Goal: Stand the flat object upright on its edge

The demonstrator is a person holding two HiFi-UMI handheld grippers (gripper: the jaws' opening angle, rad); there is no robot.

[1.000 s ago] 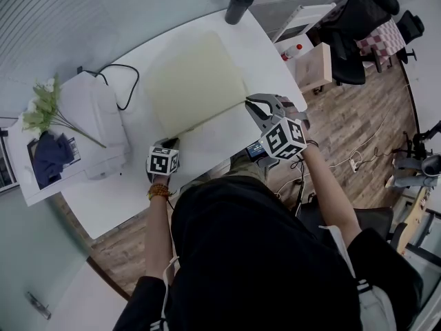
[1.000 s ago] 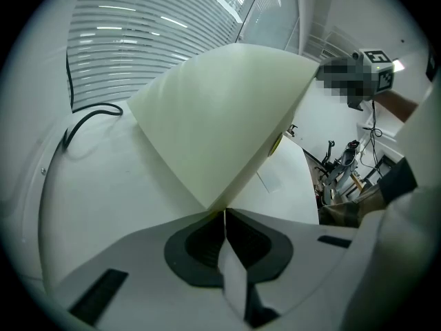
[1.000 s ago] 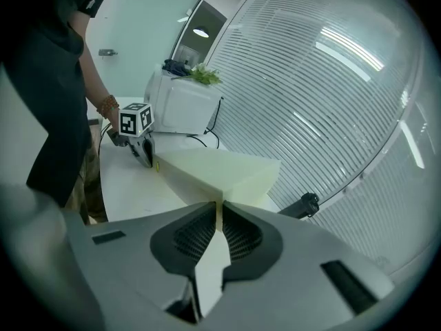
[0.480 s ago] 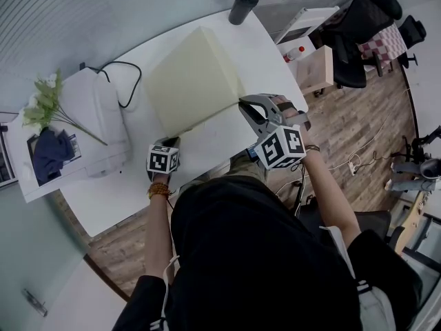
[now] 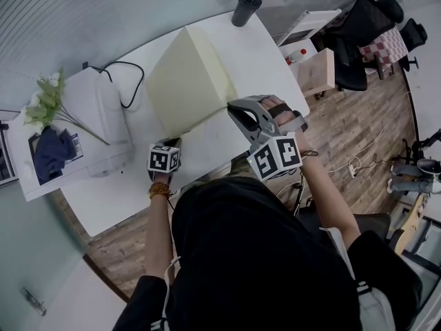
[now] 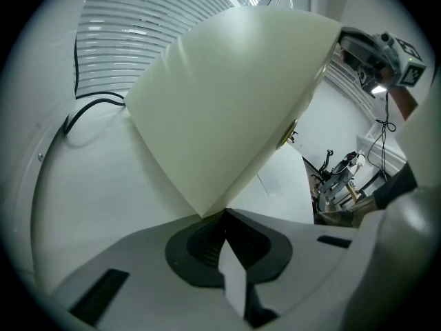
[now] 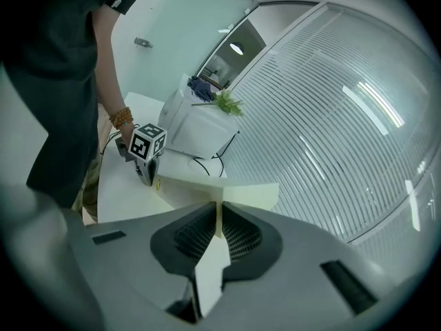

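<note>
**Person.** Dark top (image 5: 262, 254), with a bead bracelet (image 5: 158, 190) on the left wrist. Nearest item, on the near side of the cream panel (image 5: 186, 81).

**Left gripper** (image 5: 169, 142). At the panel's near left corner, with its jaws closed together and pinching the tip of that corner.

**Right gripper** (image 5: 231, 107). At the panel's near right corner. Its jaws are clamped on the panel edge, and a thin cream strip shows between the pads.

**Cream panel.** One flat rectangular slab with a visible edge thickness, held at both near corners. Its near edge is low over the white table (image 5: 265, 61) and its far edge is raised, so it leans and is not yet upright. Whether the near edge touches the table cannot be told.

**Black cable** (image 5: 127, 81). Looped on the table just left of the panel.

**White box-shaped unit** (image 5: 103, 126). Left of the panel, beyond the cable loop.

**Green sprig** (image 5: 48, 105) and **dark blue cloth** (image 5: 48, 157). Farther left of the panel, at the unit's outer side.

**Black cylinder** (image 5: 246, 7). Upright at the table's edge, beyond the panel's far right corner.

**Wooden cabinet** (image 5: 313, 71). On the wood floor (image 5: 344, 129), right of the panel and off the table.

**Black chairs** (image 5: 362, 19). Farthest item, right of the panel and past the cabinet.
</note>
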